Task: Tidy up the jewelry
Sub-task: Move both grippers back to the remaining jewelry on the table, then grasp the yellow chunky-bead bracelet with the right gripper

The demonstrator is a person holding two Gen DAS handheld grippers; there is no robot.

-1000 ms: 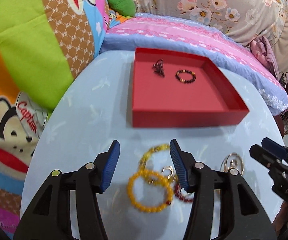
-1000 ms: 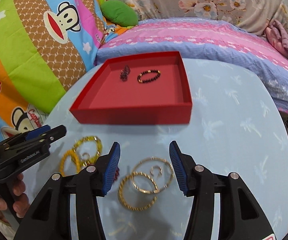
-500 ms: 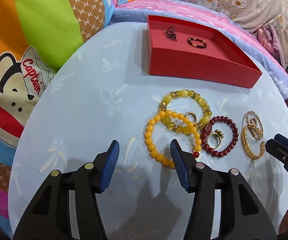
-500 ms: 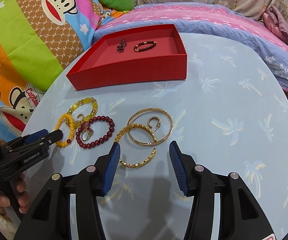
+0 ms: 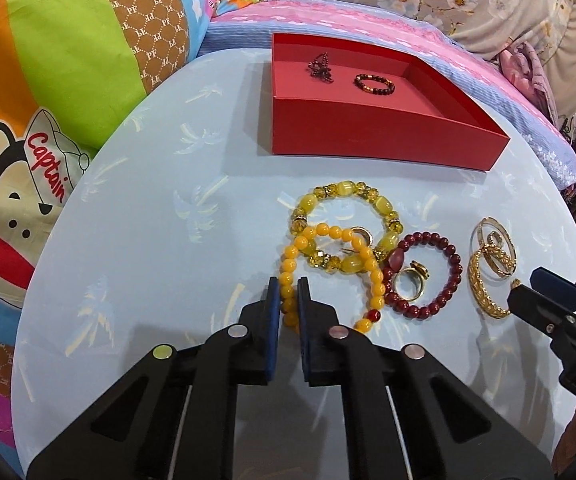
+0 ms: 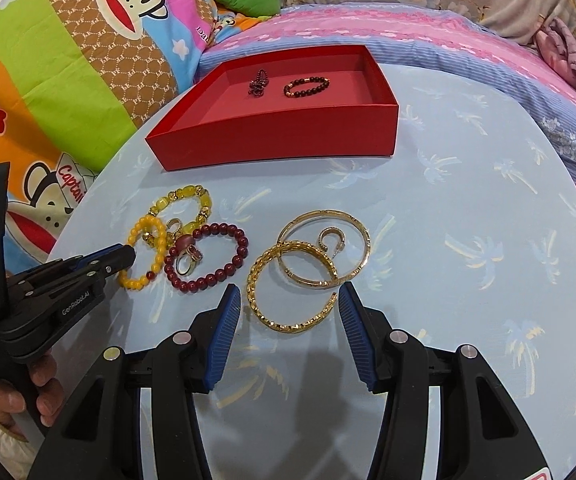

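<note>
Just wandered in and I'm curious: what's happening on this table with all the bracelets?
A person is sorting jewelry into a red box using handheld tongs. The left tongs have closed on the yellow bead bracelet, which still lies on the table. The right tongs are open just in front of an open gold bangle, not gripping it. Two dark pieces already sit in the box; the dark red bead bracelet, rings and other gold bangles remain outside it.
</note>
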